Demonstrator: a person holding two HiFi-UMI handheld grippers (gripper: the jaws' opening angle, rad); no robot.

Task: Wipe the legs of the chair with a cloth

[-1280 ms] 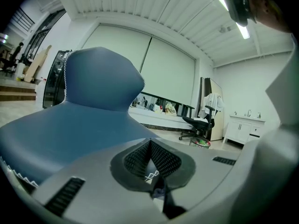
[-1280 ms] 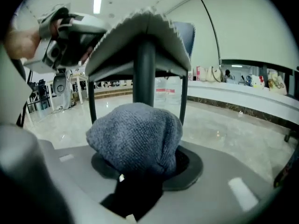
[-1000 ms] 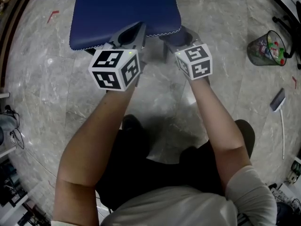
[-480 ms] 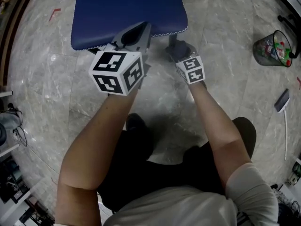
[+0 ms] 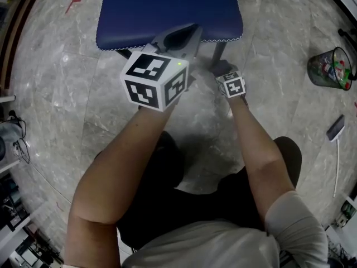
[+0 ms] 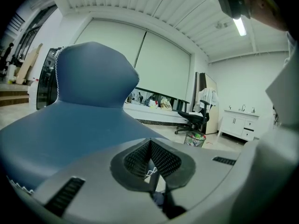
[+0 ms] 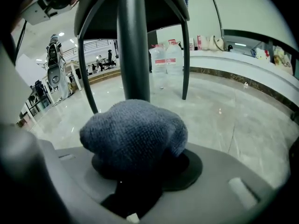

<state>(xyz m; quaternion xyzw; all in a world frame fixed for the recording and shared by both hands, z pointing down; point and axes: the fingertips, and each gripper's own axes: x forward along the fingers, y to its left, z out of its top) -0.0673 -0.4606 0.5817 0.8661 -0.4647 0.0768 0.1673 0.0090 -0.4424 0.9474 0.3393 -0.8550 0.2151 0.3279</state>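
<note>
We held the cloth (image 7: 134, 134) bunched in our right claw (image 5: 222, 68), pinched tight, low against the near chair leg (image 7: 133, 41) under the blue seat (image 5: 167, 10); contact looked likely. Our left claw (image 6: 150, 164) was pressed together on nothing, above the seat's edge. We judged one leg in hand and the other legs (image 7: 185, 55) left. No writing was legible; the labels on the bottles (image 7: 166, 55) were too small.

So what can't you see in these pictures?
1. Head view: the seat covers most of the legs.
2. Right gripper view: the cloth bulges in front, hiding whether it touches the leg behind it.
3. Head view: what's in the bin is too small to tell.
4. Left gripper view: the seat fills the view, so no legs show.
</note>
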